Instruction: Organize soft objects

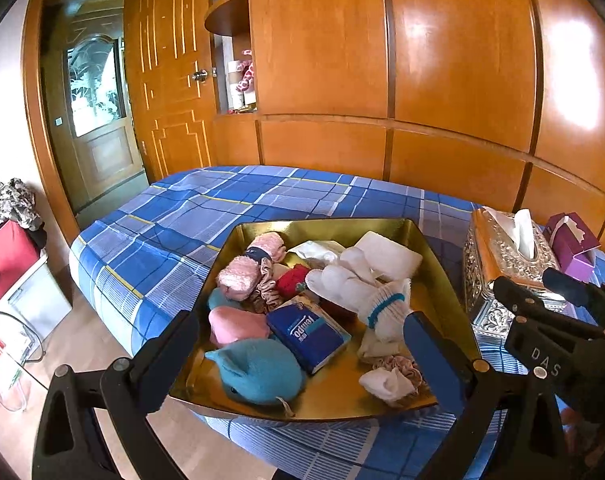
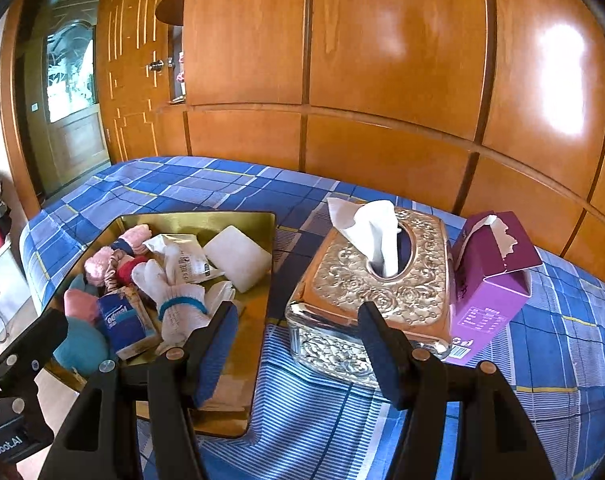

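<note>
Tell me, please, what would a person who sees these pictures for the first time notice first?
Most striking is the gold tray on the blue plaid bed, heaped with soft things: a white glove, a teal plush toy and pink socks. Right of the tray stands an ornate silver tissue box, with a purple carton right beside it. Glossy wooden wardrobe panels fill the background.

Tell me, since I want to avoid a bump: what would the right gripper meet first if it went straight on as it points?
Probably the ornate silver tissue box: the right gripper, open and empty, aims down at its near left corner, though depth is uncertain.
</note>
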Tool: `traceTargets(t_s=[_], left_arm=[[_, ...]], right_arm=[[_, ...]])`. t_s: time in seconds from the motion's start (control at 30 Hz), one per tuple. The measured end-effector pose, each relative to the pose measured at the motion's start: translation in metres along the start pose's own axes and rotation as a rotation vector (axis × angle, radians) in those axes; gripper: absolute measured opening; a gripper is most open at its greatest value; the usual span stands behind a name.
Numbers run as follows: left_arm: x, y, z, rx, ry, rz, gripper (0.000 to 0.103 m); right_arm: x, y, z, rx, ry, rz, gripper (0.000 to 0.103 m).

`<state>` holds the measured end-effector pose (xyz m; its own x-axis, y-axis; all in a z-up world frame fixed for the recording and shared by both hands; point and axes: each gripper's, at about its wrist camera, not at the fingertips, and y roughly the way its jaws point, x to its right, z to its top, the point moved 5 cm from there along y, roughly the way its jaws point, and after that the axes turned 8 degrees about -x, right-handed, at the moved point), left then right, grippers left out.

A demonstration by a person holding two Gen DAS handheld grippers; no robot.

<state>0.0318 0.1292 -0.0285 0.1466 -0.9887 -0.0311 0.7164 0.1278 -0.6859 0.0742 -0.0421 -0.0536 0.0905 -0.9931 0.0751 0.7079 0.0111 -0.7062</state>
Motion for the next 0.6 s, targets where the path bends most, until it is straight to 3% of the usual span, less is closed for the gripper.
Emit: traceTargets(t_s=[0.6], left_arm=[[-0.0058,0.0019,-0.0002,-0.008,-0.022,0.011,0.103]], right_arm=[[-0.0039,-0.0009,-0.0042,-0.001,-0.008,0.006,0.063]])
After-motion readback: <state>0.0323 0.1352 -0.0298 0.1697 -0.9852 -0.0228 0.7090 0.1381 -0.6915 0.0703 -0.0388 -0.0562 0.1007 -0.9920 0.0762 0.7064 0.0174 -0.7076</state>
